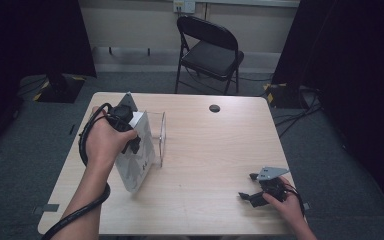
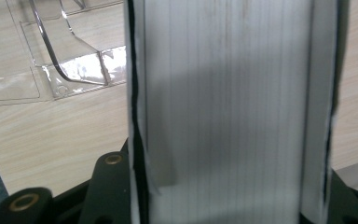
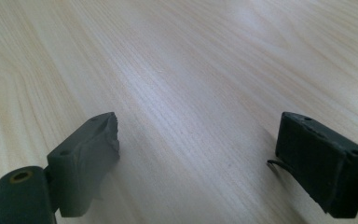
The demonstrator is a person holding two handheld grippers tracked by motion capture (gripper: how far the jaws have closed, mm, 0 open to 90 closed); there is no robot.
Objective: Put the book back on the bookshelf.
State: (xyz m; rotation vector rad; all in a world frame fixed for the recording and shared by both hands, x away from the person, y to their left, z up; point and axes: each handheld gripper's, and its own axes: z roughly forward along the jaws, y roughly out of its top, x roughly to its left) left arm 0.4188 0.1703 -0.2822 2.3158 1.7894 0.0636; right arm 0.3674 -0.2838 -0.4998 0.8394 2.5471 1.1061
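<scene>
In the high view one table (image 1: 205, 150) carries one white book (image 1: 136, 162), standing on edge and tilted at the table's left side, with one clear stand (image 1: 162, 137) just beside it on its right. The left gripper (image 1: 130, 131) is clamped over the book's top edge, with the hand wrapped round the gripper. The right gripper (image 1: 247, 186) lies low near the table's front right corner, its jaws spread and nothing between them. One dark round cap (image 1: 214, 108) sits near the far edge, and one black folding chair (image 1: 207, 50) stands behind the table. The book's cover shows faint round marks; no writing can be read there. In the left gripper view the book (image 2: 228, 112) runs upright between the two black jaws, its page block white and finely lined, held on both sides; the stand (image 2: 70, 60) lies on the wood to the left, clear with a curved rib. No label or lettering can be read. In the right gripper view the right gripper (image 3: 198, 135) has its two jaws wide apart over bare wood grain, holding nothing.
</scene>
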